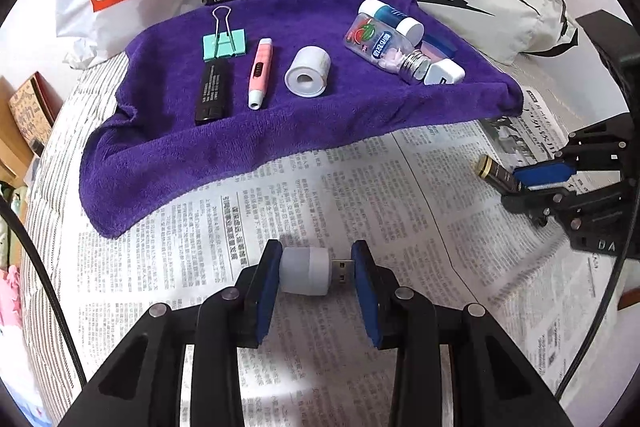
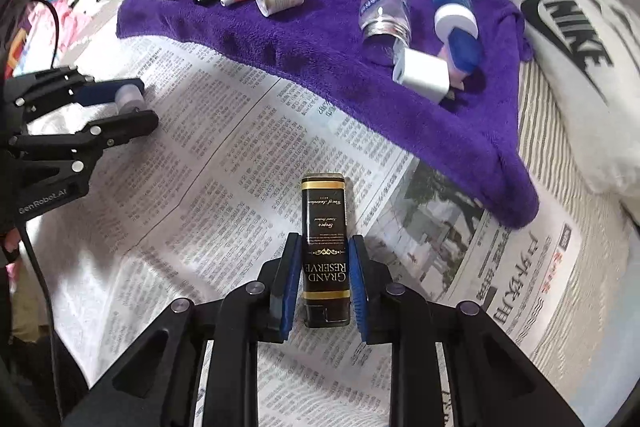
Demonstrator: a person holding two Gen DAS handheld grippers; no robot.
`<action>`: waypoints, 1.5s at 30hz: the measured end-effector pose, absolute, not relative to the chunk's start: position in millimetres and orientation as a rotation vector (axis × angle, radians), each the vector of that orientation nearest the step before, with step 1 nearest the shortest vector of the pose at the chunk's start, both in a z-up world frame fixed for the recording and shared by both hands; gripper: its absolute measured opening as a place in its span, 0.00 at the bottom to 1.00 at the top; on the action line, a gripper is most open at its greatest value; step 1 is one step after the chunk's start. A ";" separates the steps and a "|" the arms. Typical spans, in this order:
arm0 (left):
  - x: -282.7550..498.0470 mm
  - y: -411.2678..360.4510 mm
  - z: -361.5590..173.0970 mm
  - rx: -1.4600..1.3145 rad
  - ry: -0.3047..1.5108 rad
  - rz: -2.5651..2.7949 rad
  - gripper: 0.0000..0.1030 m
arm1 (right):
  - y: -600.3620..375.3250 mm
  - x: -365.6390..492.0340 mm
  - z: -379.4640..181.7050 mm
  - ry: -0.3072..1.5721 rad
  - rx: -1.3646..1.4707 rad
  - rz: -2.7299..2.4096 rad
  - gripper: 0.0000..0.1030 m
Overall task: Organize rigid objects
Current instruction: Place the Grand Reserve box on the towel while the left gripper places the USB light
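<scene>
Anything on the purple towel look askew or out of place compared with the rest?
Yes. The left group on the purple towel lies in a neat row, but at the right end the clear bottle lies on its side, crowded against the white charger and the blue-and-white tube: a jumble, not a row.

- The left black plastic claw with two fingers [image 1: 316, 275] has a flat blue pad [image 1: 266, 293] on the inside of each finger.
- Behind the pads, thick black arms spread out like a fan, with long holes cut in them.
- Round silver screws [image 1: 230, 293] sit on the joints, just behind the pads.
- The right black plastic claw with two fingers [image 2: 325, 279] looks the same, with bright blue pads [image 2: 291, 283] and silver screws [image 2: 255, 287].
- Seen from the side, the left claw has white letters [image 2: 42, 203] on its black body that read "GenRobot.AI".
- A thin black cable [image 2: 34, 259] hangs down behind those letters.
- White letters "DA" [image 1: 606, 246] show on the right claw's black side.
</scene>
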State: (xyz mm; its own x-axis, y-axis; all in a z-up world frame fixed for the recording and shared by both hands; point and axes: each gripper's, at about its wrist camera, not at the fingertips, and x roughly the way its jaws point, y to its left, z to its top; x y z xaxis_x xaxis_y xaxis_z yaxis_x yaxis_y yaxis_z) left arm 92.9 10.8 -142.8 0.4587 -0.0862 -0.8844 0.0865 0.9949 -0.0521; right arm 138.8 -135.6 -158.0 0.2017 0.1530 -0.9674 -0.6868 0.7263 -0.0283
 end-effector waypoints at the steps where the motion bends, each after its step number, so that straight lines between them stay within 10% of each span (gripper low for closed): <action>1: 91.4 13.0 -140.0 0.002 1.084 -0.100 0.33 | -138.1 139.1 -155.6 1.224 -0.513 0.625 0.23; 45: 162.4 62.8 -93.0 -0.124 0.987 -0.140 0.33 | -89.0 326.5 -97.5 1.096 -0.272 0.621 0.23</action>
